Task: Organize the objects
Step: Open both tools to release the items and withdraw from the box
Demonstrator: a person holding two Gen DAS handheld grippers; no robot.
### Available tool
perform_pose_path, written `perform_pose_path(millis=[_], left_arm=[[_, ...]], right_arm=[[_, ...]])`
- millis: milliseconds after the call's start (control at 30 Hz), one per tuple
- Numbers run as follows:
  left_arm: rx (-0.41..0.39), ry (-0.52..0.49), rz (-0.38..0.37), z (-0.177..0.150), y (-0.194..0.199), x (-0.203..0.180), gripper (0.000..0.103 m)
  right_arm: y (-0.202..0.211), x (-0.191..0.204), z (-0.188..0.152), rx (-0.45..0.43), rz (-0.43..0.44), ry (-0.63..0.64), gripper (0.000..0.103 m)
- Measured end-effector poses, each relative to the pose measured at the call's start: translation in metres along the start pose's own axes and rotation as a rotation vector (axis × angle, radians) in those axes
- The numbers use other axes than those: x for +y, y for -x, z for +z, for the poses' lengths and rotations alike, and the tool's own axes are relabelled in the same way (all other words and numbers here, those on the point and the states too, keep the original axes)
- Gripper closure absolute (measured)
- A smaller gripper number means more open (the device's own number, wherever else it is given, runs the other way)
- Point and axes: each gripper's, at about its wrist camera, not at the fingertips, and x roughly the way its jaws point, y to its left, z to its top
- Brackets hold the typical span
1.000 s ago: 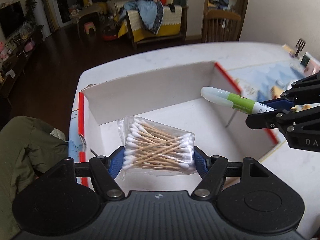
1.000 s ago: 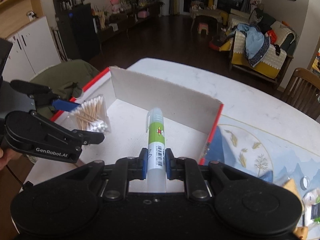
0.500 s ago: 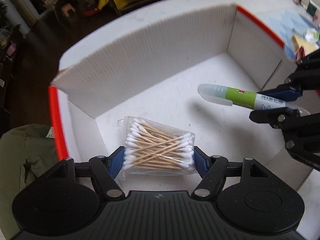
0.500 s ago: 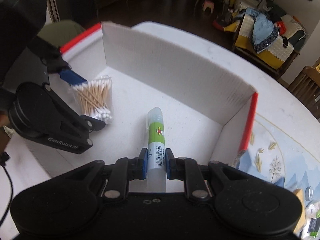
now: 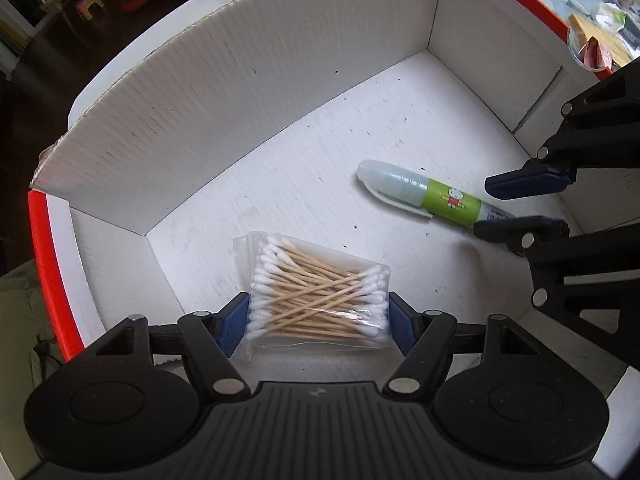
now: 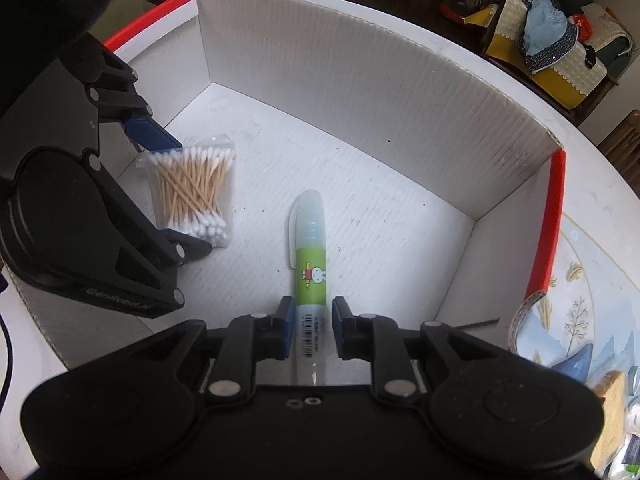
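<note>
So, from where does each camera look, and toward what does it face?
Left wrist: sits on the left tool, faces down into the white box; shows its fingers around the cotton swab bag, and the right tool.
Right wrist: sits on the right tool, faces into the same box; shows its open fingers beside the glue pen, and the left tool.
Shared: box, swabs, pen.

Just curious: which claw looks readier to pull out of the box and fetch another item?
Right claw: its jaws stand apart from the glue pen lying on the box floor. Left claw grips the cotton swabs.
</note>
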Motion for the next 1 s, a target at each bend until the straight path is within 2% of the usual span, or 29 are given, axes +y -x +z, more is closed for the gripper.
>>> perform_pose_path(millis=[133,233,300,367,467,733,1000], left_arm=[[0.023,-0.009,-0.027,-0.001,-0.003,-0.001,0.03],[0.008,-0.012,-0.029,-0.003,0.001,-0.002,0.028],[-0.007,-0.011,-0.037,-0.005,0.005,-0.001,0.028],[-0.014,-0.01,-0.044,-0.008,0.009,-0.001,0.022],[-0.037,-0.005,-0.056,-0.014,0.017,0.0,0.021],[-0.177,0.052,-0.076,-0.025,0.059,0.001,0.021],[-0.339,0.06,0.004,-0.041,0.107,-0.029,0.021]], right_arm=[[0.005,0.0,-0.002,-0.018,0.01,0.005,0.076],[0.012,0.001,-0.005,-0.033,0.015,0.009,0.071],[0.018,0.0,-0.008,-0.044,0.016,0.01,0.07],[0.025,-0.002,-0.01,-0.058,0.028,0.0,0.069],[0.041,-0.006,-0.014,-0.087,0.05,-0.02,0.067],[0.087,-0.019,-0.031,-0.189,0.079,-0.068,0.062],[0.134,-0.03,-0.059,-0.306,0.095,-0.081,0.058]])
